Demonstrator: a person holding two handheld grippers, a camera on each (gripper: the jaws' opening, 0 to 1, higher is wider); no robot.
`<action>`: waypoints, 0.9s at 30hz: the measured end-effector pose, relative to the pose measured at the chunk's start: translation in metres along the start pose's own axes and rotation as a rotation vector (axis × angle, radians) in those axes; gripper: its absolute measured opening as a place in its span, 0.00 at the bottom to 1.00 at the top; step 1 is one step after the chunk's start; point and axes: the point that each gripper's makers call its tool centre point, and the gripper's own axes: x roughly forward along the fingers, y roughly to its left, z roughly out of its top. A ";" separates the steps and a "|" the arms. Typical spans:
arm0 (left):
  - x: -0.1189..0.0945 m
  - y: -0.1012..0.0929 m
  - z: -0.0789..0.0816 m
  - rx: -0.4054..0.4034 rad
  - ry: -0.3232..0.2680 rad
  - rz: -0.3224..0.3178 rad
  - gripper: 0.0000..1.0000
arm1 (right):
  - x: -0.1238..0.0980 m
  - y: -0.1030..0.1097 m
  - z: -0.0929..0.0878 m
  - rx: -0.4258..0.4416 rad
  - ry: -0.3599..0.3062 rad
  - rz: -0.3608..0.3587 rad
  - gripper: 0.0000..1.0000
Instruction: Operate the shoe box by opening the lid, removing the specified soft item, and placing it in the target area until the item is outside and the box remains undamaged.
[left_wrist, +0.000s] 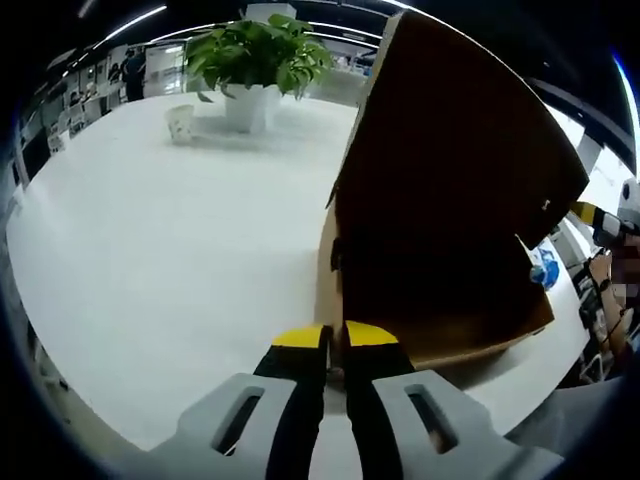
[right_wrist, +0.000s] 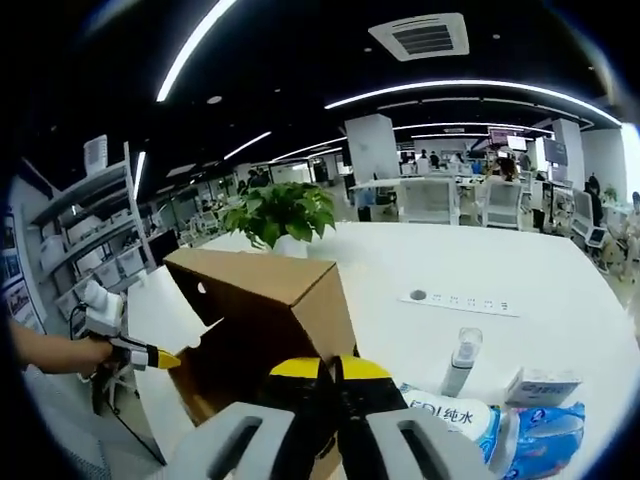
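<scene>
With both claws pinched together and empty, my left claw (left_wrist: 335, 338) sits nearest the brown cardboard shoe box (left_wrist: 440, 250), which stands lid-up just ahead-right near the white table's (left_wrist: 160, 240) edge.

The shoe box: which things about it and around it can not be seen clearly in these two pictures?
- Inside of the shoe box, left gripper view: too dark to show any soft item.
- Box contents, right gripper view: hidden by the box walls and the right gripper.
- Blue packet, right gripper view: cut off by the bottom edge.
- Small cup beside the plant, left gripper view: too small to identify.
</scene>
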 end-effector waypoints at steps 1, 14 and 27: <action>0.000 0.000 0.000 0.004 -0.001 0.000 0.04 | -0.001 0.001 -0.002 0.002 0.002 0.002 0.00; -0.016 -0.005 0.029 0.086 -0.086 -0.024 0.06 | -0.010 0.010 -0.021 0.024 0.011 0.014 0.01; -0.036 -0.016 0.067 0.157 -0.184 -0.047 0.09 | -0.014 0.015 -0.034 0.017 0.029 0.018 0.01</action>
